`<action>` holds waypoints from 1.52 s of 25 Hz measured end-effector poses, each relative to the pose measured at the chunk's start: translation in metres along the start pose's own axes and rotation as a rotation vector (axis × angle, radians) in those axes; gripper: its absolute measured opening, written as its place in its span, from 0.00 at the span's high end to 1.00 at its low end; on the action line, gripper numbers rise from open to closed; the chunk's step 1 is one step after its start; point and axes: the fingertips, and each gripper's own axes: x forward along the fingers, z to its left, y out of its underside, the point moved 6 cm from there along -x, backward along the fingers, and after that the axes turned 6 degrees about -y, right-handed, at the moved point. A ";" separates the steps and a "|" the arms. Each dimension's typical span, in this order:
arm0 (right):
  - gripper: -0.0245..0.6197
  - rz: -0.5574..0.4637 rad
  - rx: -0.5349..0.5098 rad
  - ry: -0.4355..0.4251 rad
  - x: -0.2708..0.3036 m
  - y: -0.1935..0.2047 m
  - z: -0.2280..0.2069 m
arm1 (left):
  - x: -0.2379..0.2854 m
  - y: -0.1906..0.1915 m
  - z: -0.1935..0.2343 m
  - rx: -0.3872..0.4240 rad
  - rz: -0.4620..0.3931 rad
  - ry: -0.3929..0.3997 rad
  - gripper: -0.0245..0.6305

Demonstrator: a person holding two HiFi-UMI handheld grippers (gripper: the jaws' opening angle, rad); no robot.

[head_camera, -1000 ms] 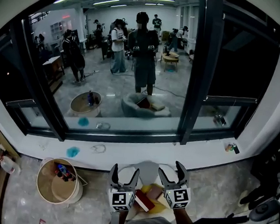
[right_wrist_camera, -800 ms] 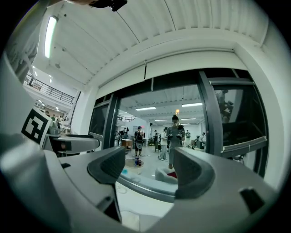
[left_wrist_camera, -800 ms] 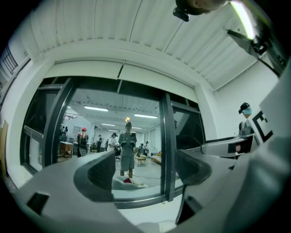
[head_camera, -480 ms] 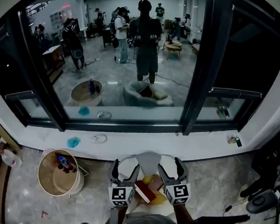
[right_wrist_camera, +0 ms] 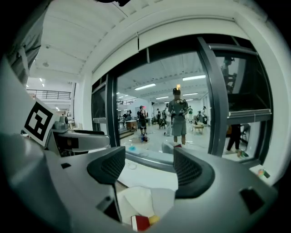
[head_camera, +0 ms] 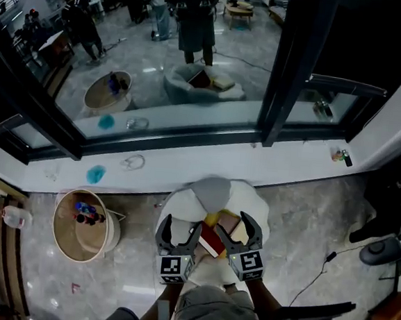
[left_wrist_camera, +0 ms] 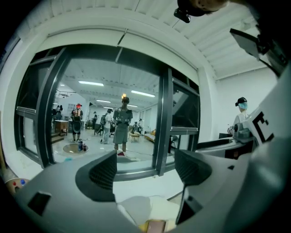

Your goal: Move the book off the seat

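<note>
Your left tool (head_camera: 181, 226) and right tool (head_camera: 233, 228) cover the near edges of the book (head_camera: 209, 244) and part of the seat (head_camera: 256, 206) in the head view. In both gripper views the book runs off the bottom edge. The bits in the round basket (head_camera: 74, 244) are too small for you to name.

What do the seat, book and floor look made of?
Seat: soft white fabric or plush, matte, with puffy rounded edges; probably upholstered.
Book: dark red stiff cover, likely board, with a pale page edge showing.
Floor: grey veined stone or tile, polished, judging by its sheen.
</note>
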 end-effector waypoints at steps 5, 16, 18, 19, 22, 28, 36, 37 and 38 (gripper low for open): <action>0.46 0.077 0.074 -0.014 0.031 0.072 -0.009 | 0.033 0.058 -0.001 0.027 0.098 0.034 0.35; 0.46 0.223 0.178 0.009 0.093 0.282 -0.044 | 0.105 0.275 0.011 0.065 0.301 0.050 0.35; 0.46 0.252 0.183 0.027 0.105 0.326 -0.052 | 0.122 0.321 0.015 0.081 0.327 0.052 0.35; 0.46 0.267 0.188 0.033 0.110 0.348 -0.054 | 0.129 0.344 0.016 0.089 0.344 0.053 0.35; 0.46 0.323 0.213 0.048 0.120 0.416 -0.055 | 0.144 0.417 0.022 0.095 0.410 0.049 0.35; 0.46 0.504 0.326 0.106 0.118 0.562 -0.052 | 0.160 0.547 0.049 0.084 0.570 -0.011 0.35; 0.46 0.711 0.688 0.259 0.097 0.722 -0.036 | 0.185 0.671 0.088 0.006 0.751 0.038 0.35; 0.46 0.741 0.788 0.285 0.091 0.736 -0.031 | 0.186 0.685 0.088 -0.015 0.814 0.082 0.35; 0.46 0.765 0.896 0.302 0.086 0.750 -0.025 | 0.186 0.697 0.087 -0.012 0.882 0.126 0.35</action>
